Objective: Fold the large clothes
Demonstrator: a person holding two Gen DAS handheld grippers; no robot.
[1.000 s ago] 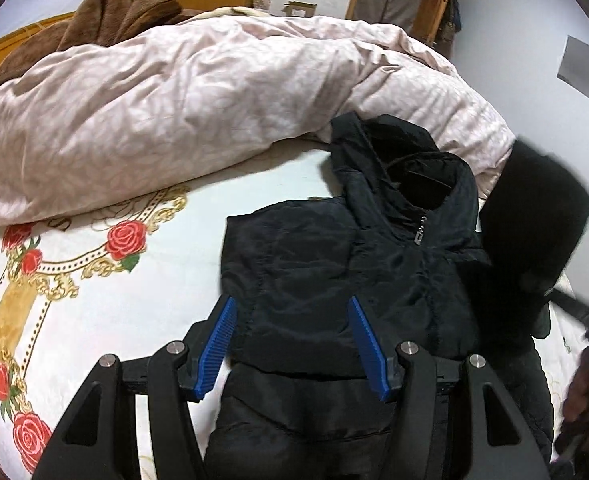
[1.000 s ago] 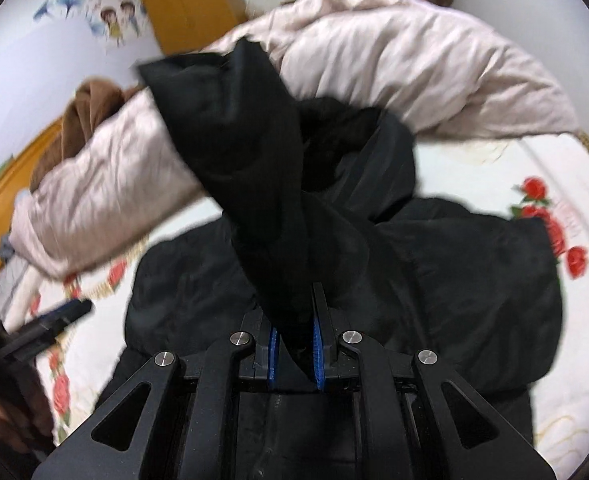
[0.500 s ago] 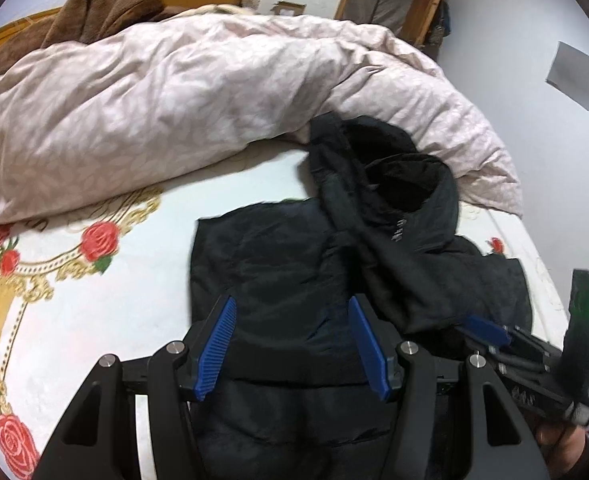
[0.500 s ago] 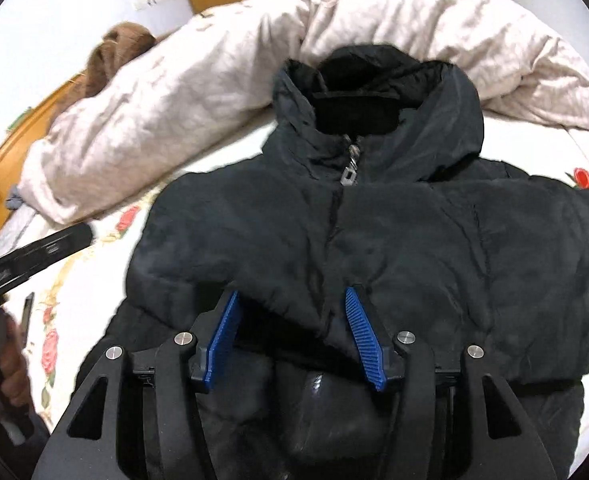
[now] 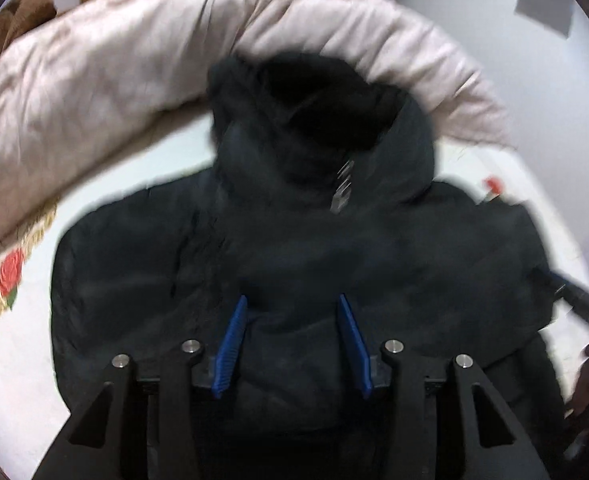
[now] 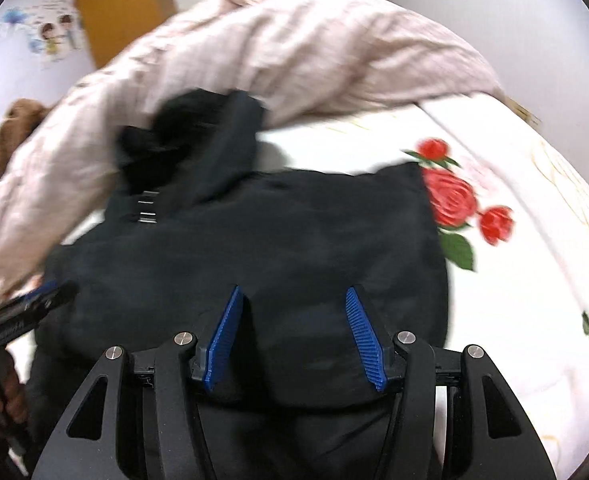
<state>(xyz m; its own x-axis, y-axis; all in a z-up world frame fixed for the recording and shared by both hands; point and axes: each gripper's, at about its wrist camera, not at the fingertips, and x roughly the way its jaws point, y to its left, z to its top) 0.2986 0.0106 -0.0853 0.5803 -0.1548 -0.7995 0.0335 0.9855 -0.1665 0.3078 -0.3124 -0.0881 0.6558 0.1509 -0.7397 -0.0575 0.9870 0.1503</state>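
The black jacket (image 5: 294, 264) lies on the bed (image 6: 514, 280). The left hand-held gripper (image 5: 292, 308) is closing above it; the right hand-held gripper (image 6: 294, 300) is spread, holding nothing.

Left gripper (image 5: 290, 300) & right gripper (image 6: 292, 292): black angular frames w/ triangular cutouts. Silver screw heads on top. Pads (image 6: 222, 340) ribbed, blue.
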